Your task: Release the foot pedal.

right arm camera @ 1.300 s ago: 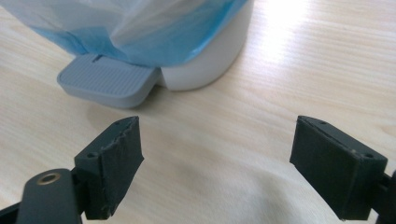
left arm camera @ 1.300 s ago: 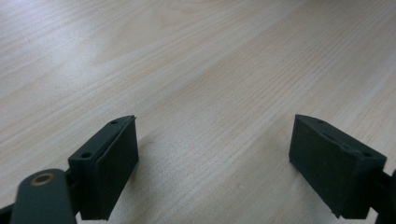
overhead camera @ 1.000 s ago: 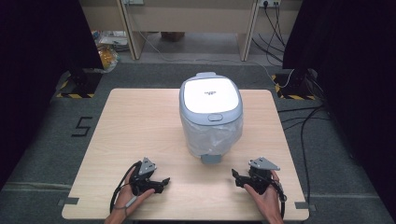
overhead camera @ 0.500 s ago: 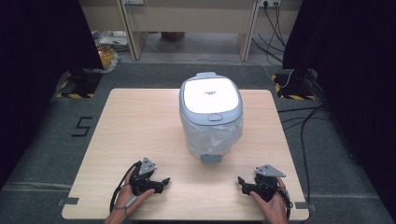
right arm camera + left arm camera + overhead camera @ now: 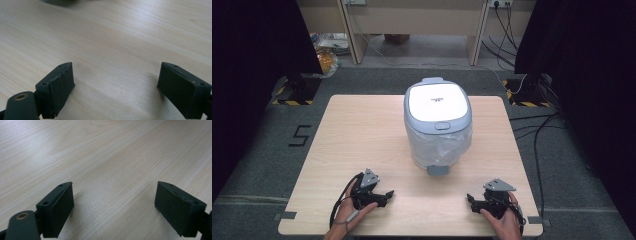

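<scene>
A lidded bin [image 5: 438, 125] stands mid-tabletop [image 5: 352, 140]; left gripper [image 5: 379, 195] and right gripper [image 5: 476, 202] rest near it, jaws spread, empty.

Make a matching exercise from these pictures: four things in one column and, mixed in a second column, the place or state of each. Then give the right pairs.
Things
1. bin
2. left gripper
3. right gripper
4. number 5

Places or states
A. on the floor, left of the table
B. open, at the table's near right corner
C. at the table's middle, lid shut, with a clear bag inside
D. open, near the table's near left edge

Pairs: 1-C, 2-D, 3-B, 4-A
</scene>
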The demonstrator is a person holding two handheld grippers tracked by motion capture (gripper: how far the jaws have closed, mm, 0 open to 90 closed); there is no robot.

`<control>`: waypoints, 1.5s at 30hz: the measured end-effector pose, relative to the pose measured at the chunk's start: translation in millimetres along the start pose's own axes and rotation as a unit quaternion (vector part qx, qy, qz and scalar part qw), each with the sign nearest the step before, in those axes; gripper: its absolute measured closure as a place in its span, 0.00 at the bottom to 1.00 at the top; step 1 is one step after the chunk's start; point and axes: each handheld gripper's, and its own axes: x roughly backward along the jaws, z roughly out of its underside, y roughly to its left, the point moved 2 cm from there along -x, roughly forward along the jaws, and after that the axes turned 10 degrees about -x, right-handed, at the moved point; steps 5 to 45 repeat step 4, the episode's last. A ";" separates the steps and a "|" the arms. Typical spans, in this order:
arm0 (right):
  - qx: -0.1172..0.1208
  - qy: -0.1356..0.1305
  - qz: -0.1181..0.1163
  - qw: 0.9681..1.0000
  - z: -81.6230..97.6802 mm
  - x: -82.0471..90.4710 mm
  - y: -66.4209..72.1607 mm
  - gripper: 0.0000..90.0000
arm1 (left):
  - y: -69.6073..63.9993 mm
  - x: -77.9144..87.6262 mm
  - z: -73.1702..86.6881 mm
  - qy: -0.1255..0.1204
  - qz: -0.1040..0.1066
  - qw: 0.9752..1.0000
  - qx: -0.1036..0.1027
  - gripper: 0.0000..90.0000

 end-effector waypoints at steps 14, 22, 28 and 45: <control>0.000 0.000 0.000 1.000 0.0 0.0 0.0 0.15 | 0.0 0.0 0.0 0.000 0.000 1.000 0.000 0.16; 0.000 0.000 0.000 1.000 0.0 0.0 0.0 0.15 | 0.0 0.0 0.0 0.000 0.000 1.000 0.000 0.16; 0.000 0.000 0.000 1.000 0.0 0.0 0.0 0.15 | 0.0 0.0 0.0 0.000 0.000 1.000 0.000 0.16; 0.000 0.000 0.000 1.000 0.0 0.0 0.0 0.15 | 0.0 0.0 0.0 0.000 0.000 1.000 0.000 0.16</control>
